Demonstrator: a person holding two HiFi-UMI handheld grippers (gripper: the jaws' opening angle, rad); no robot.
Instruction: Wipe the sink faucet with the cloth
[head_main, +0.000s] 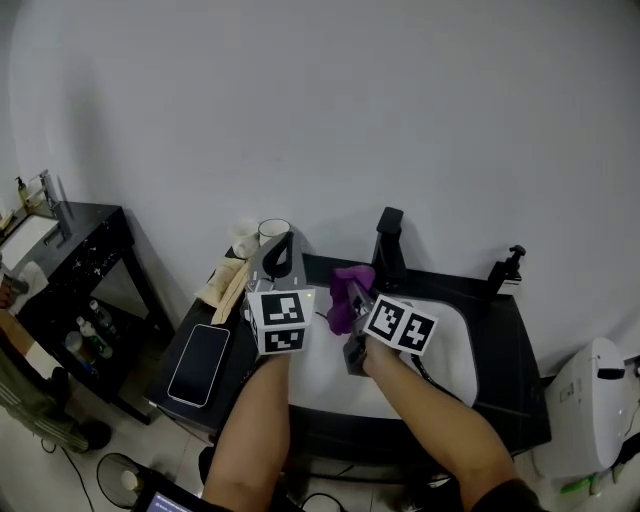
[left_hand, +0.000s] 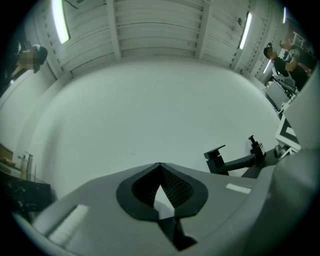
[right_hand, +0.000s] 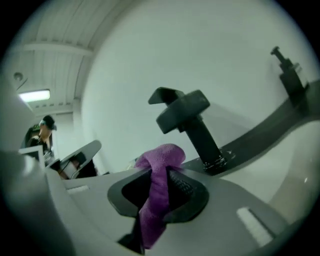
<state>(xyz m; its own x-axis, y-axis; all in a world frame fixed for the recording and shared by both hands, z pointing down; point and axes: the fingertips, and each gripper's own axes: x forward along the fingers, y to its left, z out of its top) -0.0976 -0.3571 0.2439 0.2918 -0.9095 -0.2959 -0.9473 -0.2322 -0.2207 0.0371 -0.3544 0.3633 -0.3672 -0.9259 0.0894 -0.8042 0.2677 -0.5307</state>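
My right hand-held gripper is pinching the purple cloth between its jaws, with a wad bulging past the tips and a tail hanging back toward the handle. I want that forward bulge leading, so that soft fabric and not hard plastic meets the metal. The black faucet stands just beyond the cloth, upright at the back rim of the white sink. I judge the two to be near but not touching; in the head view the cloth sits just left of the faucet's base. My left hand-held gripper has its jaws pressed together on nothing and hangs over the left side of the desk, tips pointing at the wall — parked out of the way, I'd say, since wiping needs only one tool. A phone lies flat at the left end, well apart from the work. The wipe itself looks not yet begun. Next I'd bring the cloth against the faucet's column and rub along it, keeping a firm pinch so the cloth doesn't slip out.
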